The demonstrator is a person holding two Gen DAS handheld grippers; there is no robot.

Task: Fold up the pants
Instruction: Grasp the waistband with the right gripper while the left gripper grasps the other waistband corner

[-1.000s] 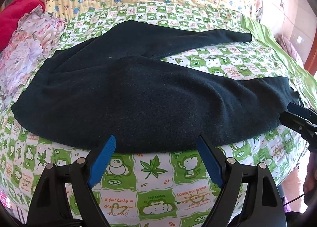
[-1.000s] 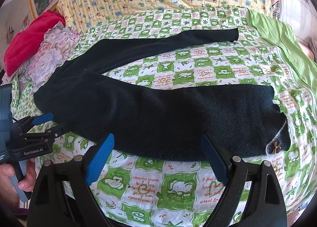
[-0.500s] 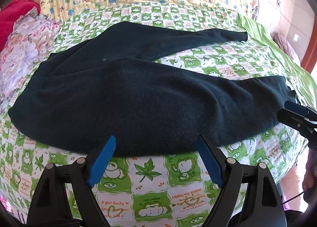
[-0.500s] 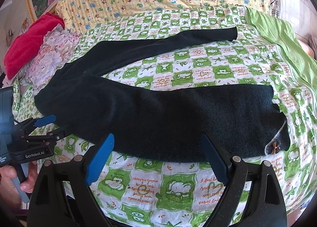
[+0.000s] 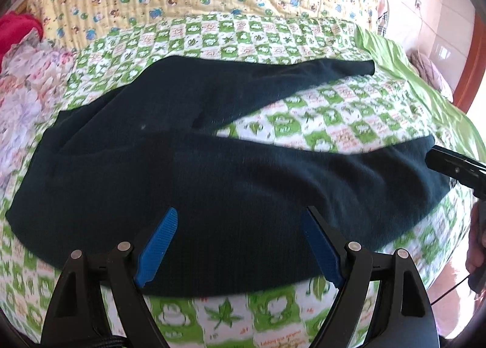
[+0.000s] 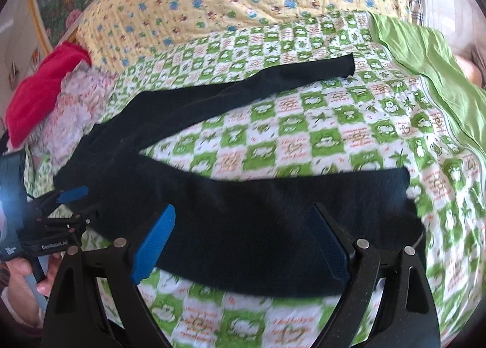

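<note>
The dark, soft knit pants [image 5: 231, 178] lie spread flat on the bed's green-and-white checked cartoon sheet [image 5: 328, 117], waist toward the left of the frame and the two legs fanning apart to the right. Compared with a second ago, both pairs of tongs have dropped closer: the near leg, which sat clearly ahead of the blue fingertips, now fills the gap between them in both views. The left tongs [image 5: 240, 244] stand wide, empty, over the thigh part at the lower centre of the left view. The right tongs [image 6: 243, 244] are equally wide and hold nothing, poised over the lower leg near the cuff [image 6: 404, 196]. Nothing is folded yet; this approach looks like the set-up for pinching the near leg's edge and carrying it over the far leg [image 6: 273, 87]. A red cloth [image 6: 39, 87] and a floral fabric [image 6: 73, 108] lie at the left, clear of the work.
</note>
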